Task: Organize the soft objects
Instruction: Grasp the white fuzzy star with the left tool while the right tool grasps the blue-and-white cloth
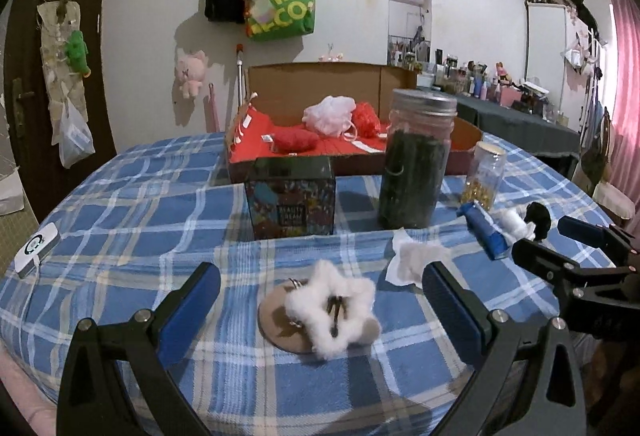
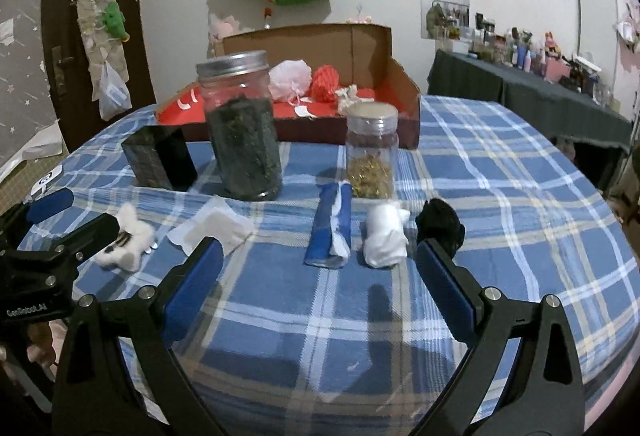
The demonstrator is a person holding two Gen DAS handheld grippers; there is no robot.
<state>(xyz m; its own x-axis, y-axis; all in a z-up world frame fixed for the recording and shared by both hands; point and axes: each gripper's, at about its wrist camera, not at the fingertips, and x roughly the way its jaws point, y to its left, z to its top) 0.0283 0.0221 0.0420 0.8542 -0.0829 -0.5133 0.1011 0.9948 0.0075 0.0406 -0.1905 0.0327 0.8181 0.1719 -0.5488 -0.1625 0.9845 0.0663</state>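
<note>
Left gripper (image 1: 320,300): nearest the lens; jaws spread wide, holding nothing, straddling the white fluffy star.
Right gripper (image 2: 320,276): jaws likewise wide apart and empty, hovering over the cloth.
Plaid cloth (image 1: 120,204): blue check, covers the whole surface.
Cardboard box (image 1: 320,76): 12 o'clock, red-lined, holding a pink puff (image 1: 330,114) and red puffs.
Large jar (image 1: 416,160): 1 o'clock in the left view, dark contents, metal lid, upright.
Black tin (image 1: 290,196): 12 o'clock, just before the box.
Small jar (image 2: 372,152): 12 o'clock in the right view, yellowish contents.
Blue roll (image 2: 330,226): lying flat, beside the white bundle (image 2: 384,240).
White fluffy star (image 1: 332,306): on a tan disc, between the left fingers, untouched.
Black pom (image 2: 440,222): 1 o'clock, just by the right finger.
</note>
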